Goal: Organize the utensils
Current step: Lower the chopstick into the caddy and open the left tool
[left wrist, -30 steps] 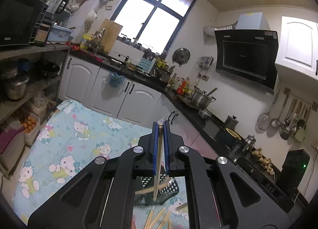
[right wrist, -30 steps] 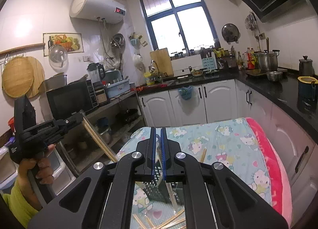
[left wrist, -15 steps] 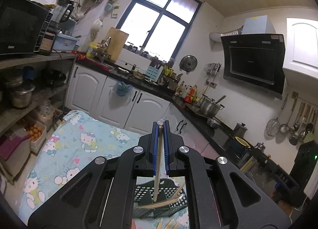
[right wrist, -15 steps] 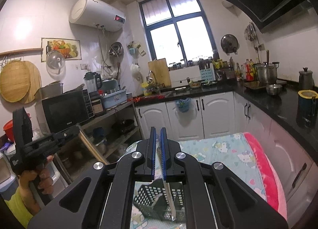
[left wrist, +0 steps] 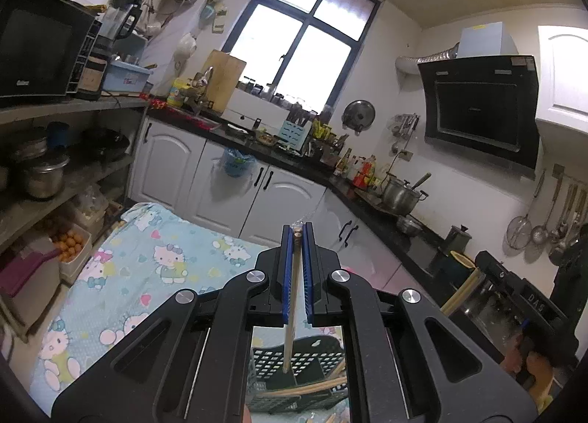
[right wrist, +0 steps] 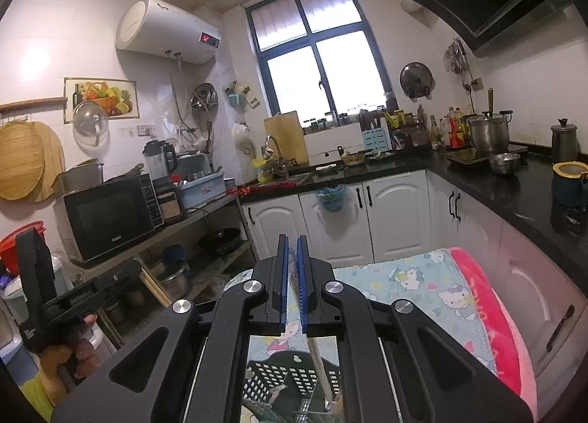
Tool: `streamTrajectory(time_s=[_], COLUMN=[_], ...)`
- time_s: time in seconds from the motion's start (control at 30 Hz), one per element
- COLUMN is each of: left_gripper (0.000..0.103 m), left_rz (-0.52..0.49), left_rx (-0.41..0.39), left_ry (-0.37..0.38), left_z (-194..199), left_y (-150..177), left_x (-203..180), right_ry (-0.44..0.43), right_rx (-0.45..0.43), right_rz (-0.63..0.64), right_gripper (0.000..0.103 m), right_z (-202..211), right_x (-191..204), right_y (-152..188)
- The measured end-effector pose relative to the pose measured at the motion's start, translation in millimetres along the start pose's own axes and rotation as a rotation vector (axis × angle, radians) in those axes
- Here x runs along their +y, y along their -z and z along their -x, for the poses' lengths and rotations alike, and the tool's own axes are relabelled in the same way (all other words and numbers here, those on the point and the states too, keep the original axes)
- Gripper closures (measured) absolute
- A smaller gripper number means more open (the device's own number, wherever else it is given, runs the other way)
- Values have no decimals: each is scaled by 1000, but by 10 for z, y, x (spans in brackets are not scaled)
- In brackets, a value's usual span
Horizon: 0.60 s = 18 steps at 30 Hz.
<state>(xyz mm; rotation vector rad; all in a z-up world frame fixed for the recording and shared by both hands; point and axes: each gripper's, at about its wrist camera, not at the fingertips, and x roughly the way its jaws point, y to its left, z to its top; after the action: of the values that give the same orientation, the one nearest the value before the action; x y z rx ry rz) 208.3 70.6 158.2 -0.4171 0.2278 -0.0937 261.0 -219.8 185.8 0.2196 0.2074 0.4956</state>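
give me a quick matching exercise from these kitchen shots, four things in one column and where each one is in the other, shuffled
Things:
1. chopstick
2. black basket
3. microwave
4. water heater

Places:
A. mounted high on the wall left of the window
B. on the shelf by the blender
C. pinched between the left gripper's blue pads
D. on the cartoon-print cloth under both grippers

Pairs: 1-C, 2-D, 3-B, 4-A
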Motion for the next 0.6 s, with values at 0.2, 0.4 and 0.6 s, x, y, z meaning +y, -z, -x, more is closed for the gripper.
streamTrajectory(time_s=[0.2, 0.4, 0.6], left_gripper=[100, 100, 100], left_rz=[-2, -2, 8], left_rx=[29, 58, 97], left_ry=[-13, -17, -11], left_z=[-128, -244, -357], left_y=[169, 319, 481], left_x=[77, 114, 137], right_ry=[17, 39, 54], right_rx=[15, 45, 78], right_rz=[-7, -24, -34], right_gripper=[98, 98, 98], right_z=[-149, -285, -375], right_x=[-76, -165, -239], right_y=[132, 285, 445])
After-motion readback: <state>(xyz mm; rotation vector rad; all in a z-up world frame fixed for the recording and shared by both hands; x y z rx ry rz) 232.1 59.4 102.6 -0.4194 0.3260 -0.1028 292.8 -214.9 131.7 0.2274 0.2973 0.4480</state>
